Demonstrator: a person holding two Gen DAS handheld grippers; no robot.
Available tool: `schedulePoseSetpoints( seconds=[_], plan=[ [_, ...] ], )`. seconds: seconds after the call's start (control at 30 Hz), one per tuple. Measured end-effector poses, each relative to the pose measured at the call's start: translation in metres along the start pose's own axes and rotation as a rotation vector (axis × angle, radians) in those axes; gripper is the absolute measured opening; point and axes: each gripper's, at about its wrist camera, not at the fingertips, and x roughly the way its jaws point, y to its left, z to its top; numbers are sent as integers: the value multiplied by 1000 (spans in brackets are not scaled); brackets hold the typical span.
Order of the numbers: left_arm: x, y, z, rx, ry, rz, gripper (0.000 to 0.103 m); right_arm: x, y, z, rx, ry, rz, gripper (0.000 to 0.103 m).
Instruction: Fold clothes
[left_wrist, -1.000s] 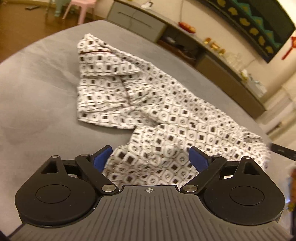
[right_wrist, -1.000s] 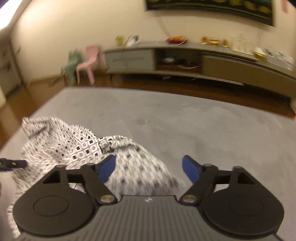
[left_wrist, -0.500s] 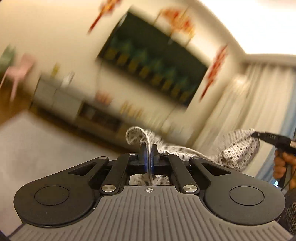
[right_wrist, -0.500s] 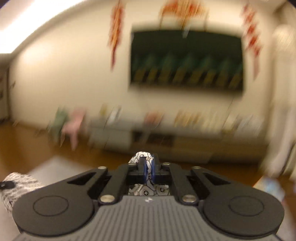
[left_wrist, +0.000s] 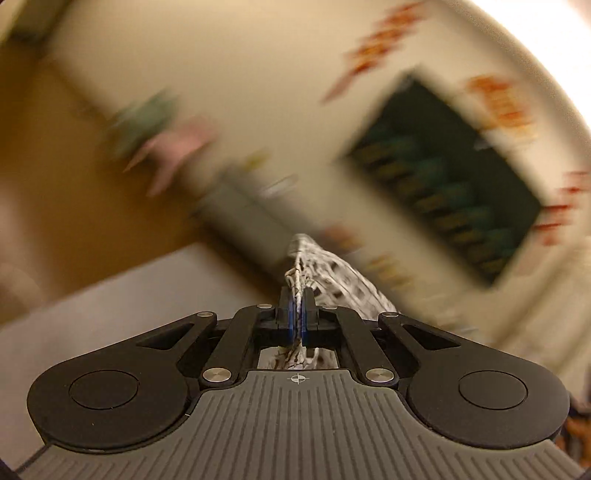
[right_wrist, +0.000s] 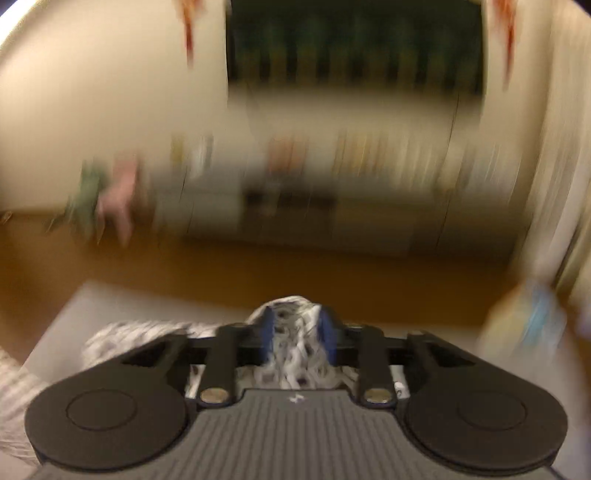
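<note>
Patterned shirt (left_wrist: 334, 273) held up off the grey surface (left_wrist: 110, 306) by both grippers.

The white fabric with small dark squares is pinched in the left gripper (left_wrist: 296, 312), whose blue pads are pressed nearly together on a thin fold, the cloth rising just past the tips and trailing off to the right. In the right wrist view the same shirt (right_wrist: 295, 343) is bunched between the right gripper (right_wrist: 297, 336), its blue pads set a little apart with a thick wad of cloth filling the gap; more of it spills down to the left onto the grey surface (right_wrist: 74, 314). Far behind, heavily blurred, stand a low cabinet (right_wrist: 332, 218) against the wall, a dark wall panel (right_wrist: 354, 44) above it, and a pink chair (right_wrist: 118, 192) to the left.
</note>
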Motion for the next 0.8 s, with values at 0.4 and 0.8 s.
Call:
schedulePoseSetpoints(
  seconds=[0.4,0.8],
  plan=[
    [90,78,-49,-22,213,85,0,40,-98,-157,134,62,-96,50],
    [90,68,-48,39,198,131,0,140,148,-124,-563,165,46,3]
  ],
)
